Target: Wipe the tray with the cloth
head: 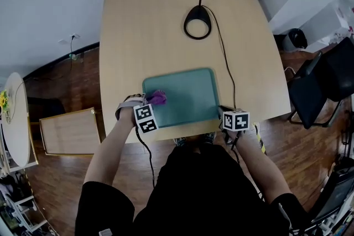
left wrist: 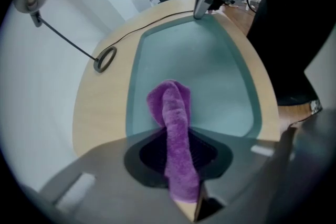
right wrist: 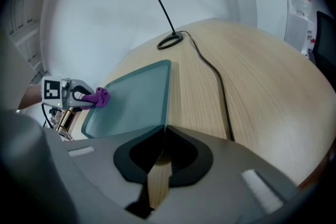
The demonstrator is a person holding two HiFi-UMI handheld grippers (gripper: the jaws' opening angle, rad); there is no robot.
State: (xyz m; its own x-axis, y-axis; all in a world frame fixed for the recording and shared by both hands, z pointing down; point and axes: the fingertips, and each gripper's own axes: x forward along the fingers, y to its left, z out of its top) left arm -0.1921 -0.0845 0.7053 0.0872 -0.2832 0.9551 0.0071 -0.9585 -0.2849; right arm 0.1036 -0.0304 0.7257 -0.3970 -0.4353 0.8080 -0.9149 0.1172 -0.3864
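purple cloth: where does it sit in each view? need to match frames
Head view: cloth at the left edge of the tray, in the left gripper.
Left gripper view: cloth at centre, pinched between the jaws.
Right gripper view: cloth small, far left.
Shared landmark: the teal tray, in all three views.

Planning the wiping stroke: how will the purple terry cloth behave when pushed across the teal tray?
Probably floppy: the purple terry cloth folds over limply beyond the left gripper clamped on it. Likely light, as a narrow pinch carries it. Its fuzzy pile may drag and bunch on the smooth teal tray.
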